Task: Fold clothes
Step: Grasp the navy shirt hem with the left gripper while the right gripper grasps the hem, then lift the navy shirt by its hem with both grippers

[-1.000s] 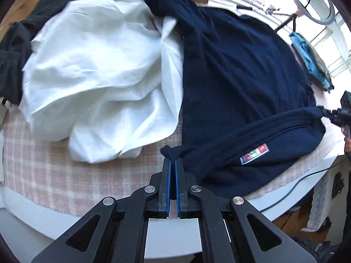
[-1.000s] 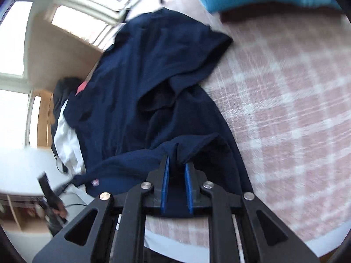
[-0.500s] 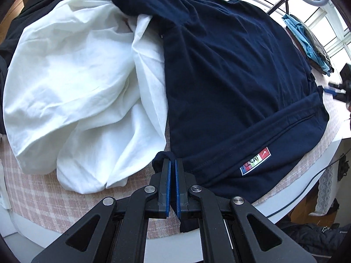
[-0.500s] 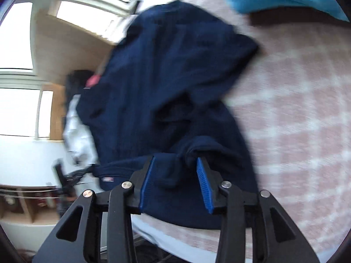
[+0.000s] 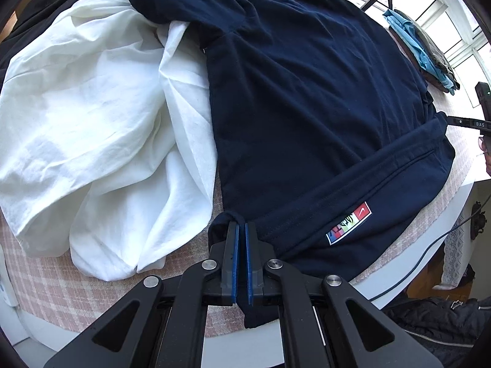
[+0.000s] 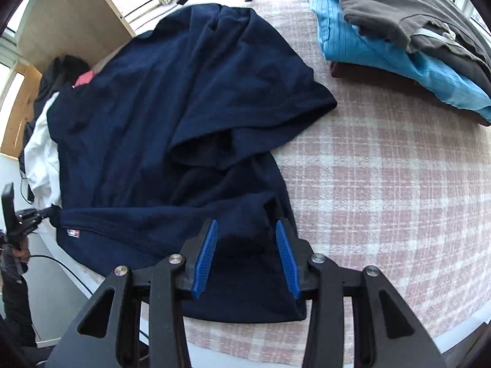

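Left gripper is clamped on the hem corner of the navy t-shirt at the tabletop's near edge, while the right gripper has its jaws apart, cloth loose between them. Looks like the bottom fold-up is laid, so next is probably regrabbing for a side fold. Hem label is unreadable, sadly.

A pink plaid-covered table bears a navy shirt, white garment, folded pile.
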The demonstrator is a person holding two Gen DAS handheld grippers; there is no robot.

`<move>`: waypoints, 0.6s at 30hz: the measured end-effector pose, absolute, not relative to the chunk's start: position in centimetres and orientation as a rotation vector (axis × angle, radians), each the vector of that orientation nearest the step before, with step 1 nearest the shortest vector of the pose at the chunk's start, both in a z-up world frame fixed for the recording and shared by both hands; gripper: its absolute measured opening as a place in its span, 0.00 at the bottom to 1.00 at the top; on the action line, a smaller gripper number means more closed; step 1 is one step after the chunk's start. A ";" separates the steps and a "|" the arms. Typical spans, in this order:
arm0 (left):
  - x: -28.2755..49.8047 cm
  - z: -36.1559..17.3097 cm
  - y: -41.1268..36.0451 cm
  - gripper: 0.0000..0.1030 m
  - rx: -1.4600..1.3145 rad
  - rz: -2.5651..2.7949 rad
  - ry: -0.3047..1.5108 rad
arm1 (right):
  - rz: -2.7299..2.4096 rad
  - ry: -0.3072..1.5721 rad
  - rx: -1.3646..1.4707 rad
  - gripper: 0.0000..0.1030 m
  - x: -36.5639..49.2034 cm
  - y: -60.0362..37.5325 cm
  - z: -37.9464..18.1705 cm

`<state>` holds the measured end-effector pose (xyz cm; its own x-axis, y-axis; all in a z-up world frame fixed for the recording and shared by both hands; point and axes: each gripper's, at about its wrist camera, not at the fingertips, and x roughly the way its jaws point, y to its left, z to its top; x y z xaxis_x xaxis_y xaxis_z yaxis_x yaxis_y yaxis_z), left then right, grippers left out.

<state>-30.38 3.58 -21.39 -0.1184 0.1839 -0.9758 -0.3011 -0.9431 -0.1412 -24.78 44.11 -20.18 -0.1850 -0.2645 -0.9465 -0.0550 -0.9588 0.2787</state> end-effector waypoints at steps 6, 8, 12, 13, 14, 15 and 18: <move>-30.0 -21.6 3.5 0.03 -1.837 2.117 0.155 | -2.233 -0.328 1.826 0.37 -24.6 43.2 -21.0; -30.0 -21.4 3.3 0.03 -1.829 2.122 0.155 | -2.171 -0.341 1.836 0.06 -24.9 42.5 -20.9; -30.2 -21.5 2.4 0.03 -1.833 2.131 0.144 | -2.150 -0.692 1.753 0.06 -27.1 44.7 -20.4; -30.1 -21.7 2.2 0.03 -1.836 2.129 0.145 | -2.169 -0.764 1.764 0.06 -27.8 45.6 -20.6; -30.1 -21.8 2.1 0.03 -1.838 2.127 0.146 | -2.170 -0.778 1.806 0.10 -28.4 45.9 -21.0; -30.1 -21.9 1.9 0.03 -1.841 2.125 0.146 | -2.149 -0.778 1.852 0.10 -28.8 46.0 -21.5; -29.7 -22.1 1.6 0.03 -1.834 2.118 0.143 | -2.088 -0.826 1.904 0.12 -29.4 45.6 -22.6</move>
